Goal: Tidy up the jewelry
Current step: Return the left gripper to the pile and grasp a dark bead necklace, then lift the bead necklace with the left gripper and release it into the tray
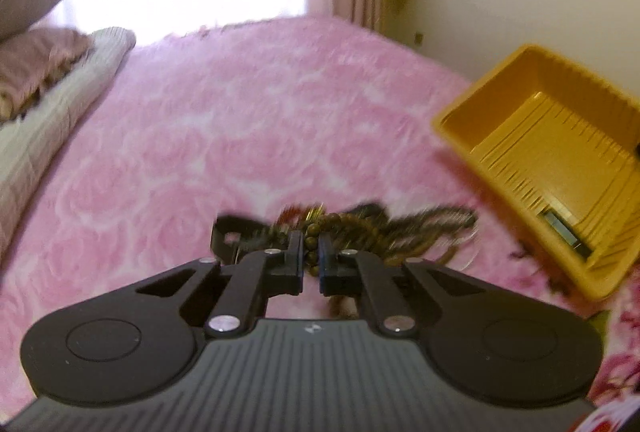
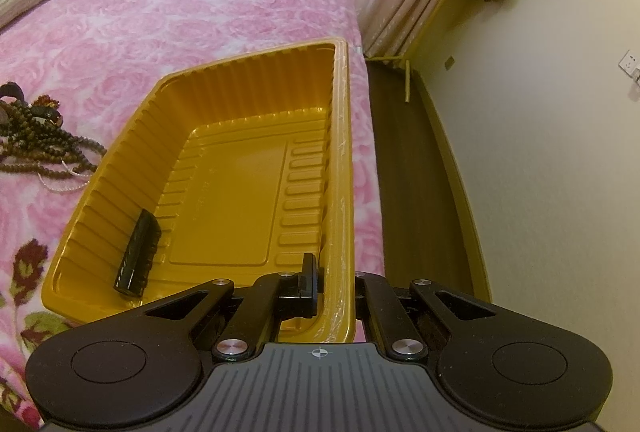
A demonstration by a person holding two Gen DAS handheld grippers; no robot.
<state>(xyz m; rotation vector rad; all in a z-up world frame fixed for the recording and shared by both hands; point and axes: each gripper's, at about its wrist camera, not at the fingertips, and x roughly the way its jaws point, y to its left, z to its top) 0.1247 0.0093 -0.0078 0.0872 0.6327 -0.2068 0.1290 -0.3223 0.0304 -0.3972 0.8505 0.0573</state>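
A bed covered by a pink rose-patterned blanket [image 1: 248, 136] is shown from two cameras mounted on the tools. In the left wrist view, the left hand-held gripper [image 1: 311, 252] is seen with its jaws drawn nearly together on a strand of brown beads [image 1: 312, 232]. That strand belongs to a tangled pile of jewelry [image 1: 360, 228], made up of brown bead necklaces and darker pieces, which is spread on the blanket just beyond the fingertips. The picture is blurred here, so single pieces cannot be told apart. A yellow plastic tray [image 1: 480, 112] is seen to the right of the pile, close beside it.

In the right wrist view, the right hand-held gripper [image 2: 334, 280] is closed on the near right rim of the tray [image 2: 342, 152], with one finger inside the wall and the other hidden outside it. A small black oblong object [image 2: 138, 256] lies inside the tray against its left wall. The jewelry pile [image 2: 36, 140] is seen at the left edge, on the blanket [image 2: 200, 4] beside the tray.
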